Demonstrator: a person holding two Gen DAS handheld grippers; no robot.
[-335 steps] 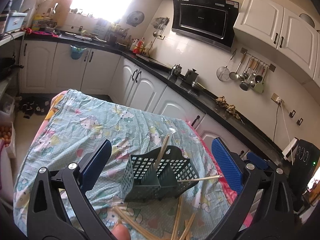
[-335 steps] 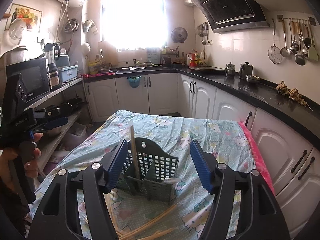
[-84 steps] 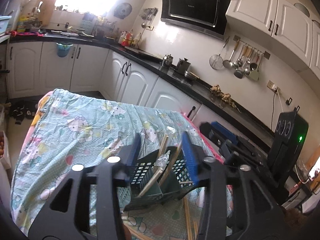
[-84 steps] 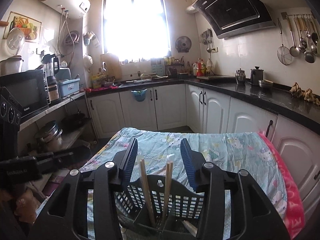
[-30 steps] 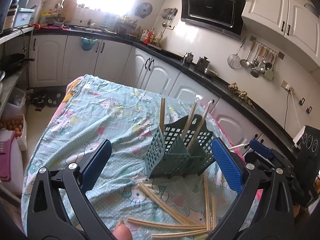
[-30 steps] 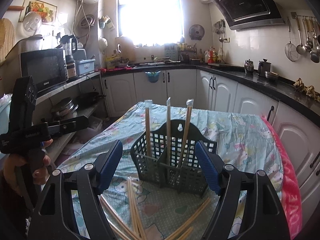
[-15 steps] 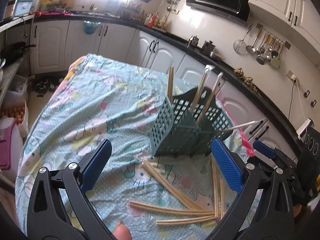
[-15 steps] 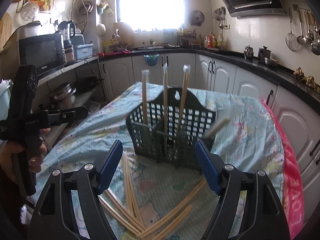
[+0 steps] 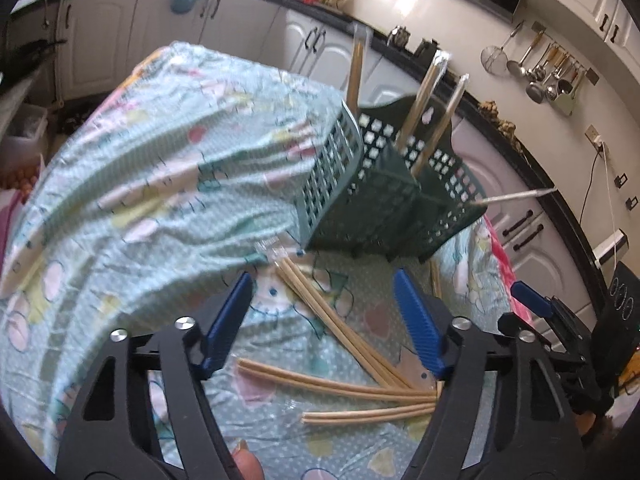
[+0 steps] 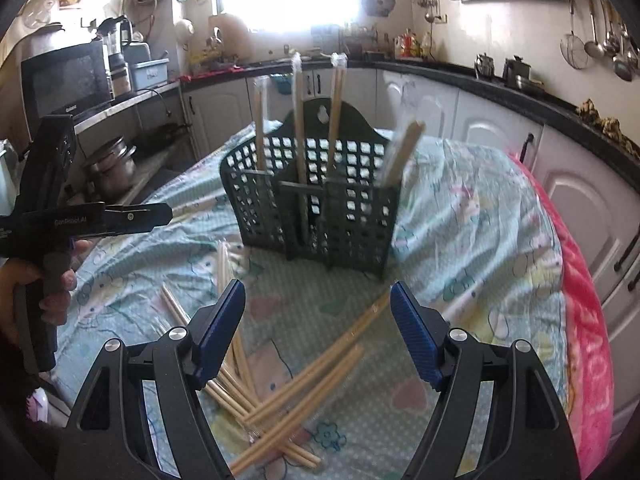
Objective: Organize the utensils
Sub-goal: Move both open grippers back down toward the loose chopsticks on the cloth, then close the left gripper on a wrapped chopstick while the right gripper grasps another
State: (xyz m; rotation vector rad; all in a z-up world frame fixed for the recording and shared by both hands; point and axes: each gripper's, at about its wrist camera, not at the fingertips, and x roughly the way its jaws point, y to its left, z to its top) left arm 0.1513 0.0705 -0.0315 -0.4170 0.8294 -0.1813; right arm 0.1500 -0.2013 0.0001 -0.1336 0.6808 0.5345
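Here the left tongs (image 9: 322, 322) are closing, empty, over chopsticks (image 9: 340, 322); right tongs (image 10: 316, 332) gape empty.

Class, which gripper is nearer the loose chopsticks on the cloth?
Neither clearly: the left gripper and right gripper each hang just above loose chopsticks, touching none; left's jaws are closing.

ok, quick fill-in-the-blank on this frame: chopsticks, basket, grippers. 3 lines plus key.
1. The green basket stands on the ____ tablecloth.
2. ____ wrapped chopstick pairs stand or lean in the basket.
3. Between the right gripper pads lies ____ but cloth; the left gripper is closing over loose chopsticks.

Missing: cartoon-print; four; nothing
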